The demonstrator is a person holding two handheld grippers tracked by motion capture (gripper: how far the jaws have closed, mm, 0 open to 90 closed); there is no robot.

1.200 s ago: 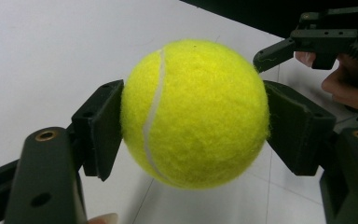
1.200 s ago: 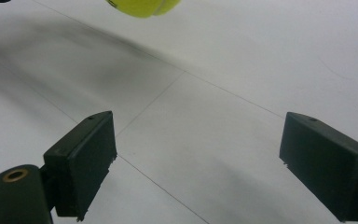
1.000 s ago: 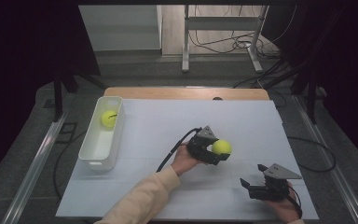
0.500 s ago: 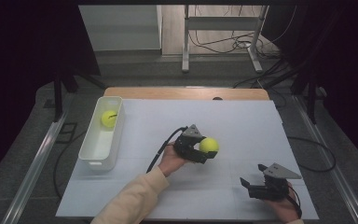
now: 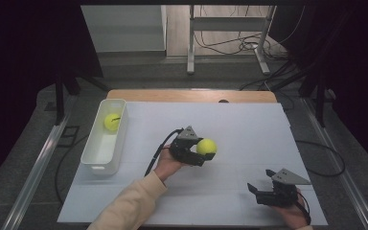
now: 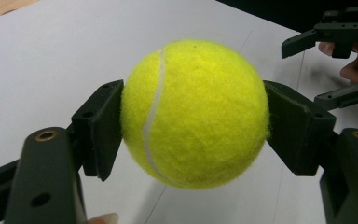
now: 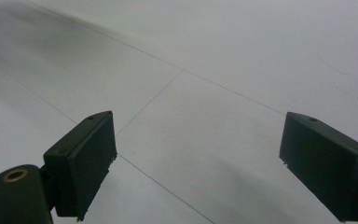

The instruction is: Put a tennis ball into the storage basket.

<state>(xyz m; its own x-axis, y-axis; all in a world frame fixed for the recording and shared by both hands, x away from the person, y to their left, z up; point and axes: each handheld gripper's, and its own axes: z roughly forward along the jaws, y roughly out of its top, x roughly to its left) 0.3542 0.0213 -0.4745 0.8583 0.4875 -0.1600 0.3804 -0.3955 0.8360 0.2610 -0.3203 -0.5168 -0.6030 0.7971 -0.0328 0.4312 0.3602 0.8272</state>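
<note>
Yellow tennis ball [image 6: 195, 114] clamped in left gripper [image 6: 193, 130], above table [image 5: 249, 124].

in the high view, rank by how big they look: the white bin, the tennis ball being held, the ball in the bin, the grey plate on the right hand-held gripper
1. White bin, clearly largest.
2. Grey plate on the right hand-held gripper, wider than either ball.
3. Held tennis ball and ball in the bin: they look nearly alike. The held one seems slightly bigger, but it sits nearer the camera, so I won't rank them.
</note>
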